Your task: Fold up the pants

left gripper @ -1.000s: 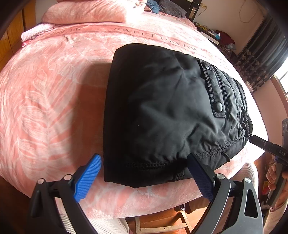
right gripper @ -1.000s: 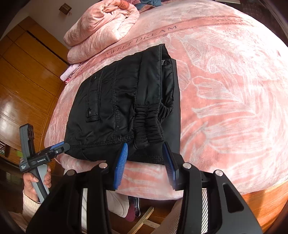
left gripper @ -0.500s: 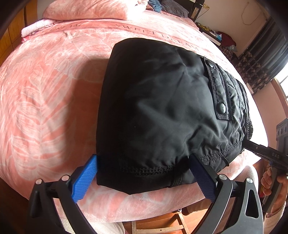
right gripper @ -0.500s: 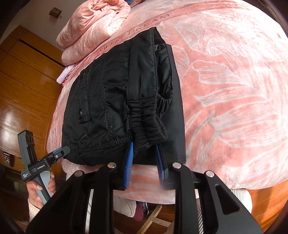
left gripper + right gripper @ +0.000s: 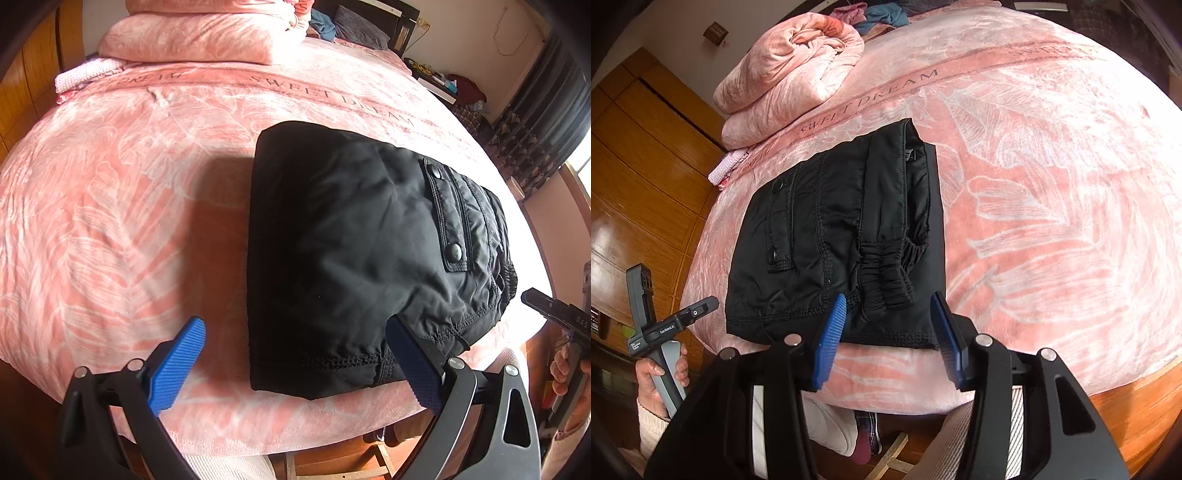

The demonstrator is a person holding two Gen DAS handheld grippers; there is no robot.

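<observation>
The black pants [image 5: 354, 258] lie folded into a compact rectangle near the front edge of the pink bed, snap pocket flap on top. They also show in the right wrist view [image 5: 842, 236], elastic waistband bunched at the near right corner. My left gripper [image 5: 295, 365] is open, its jaws wide apart at the near left corner of the pants, holding nothing. My right gripper [image 5: 890, 336] is open just in front of the waistband, holding nothing. Each gripper shows at the edge of the other's view.
The pink patterned bedspread [image 5: 110, 203] covers the bed. A folded pink quilt [image 5: 790, 70] and a small pink towel [image 5: 85, 74] lie at the head. Wooden wardrobe doors [image 5: 635, 177] stand on the left. A nightstand and dark curtains [image 5: 546, 122] are far right.
Both grippers have pulled back from the pants' near edge. The right gripper, narrowed around the waistband half a second ago, has opened wide. The pants stay folded on the bed.
</observation>
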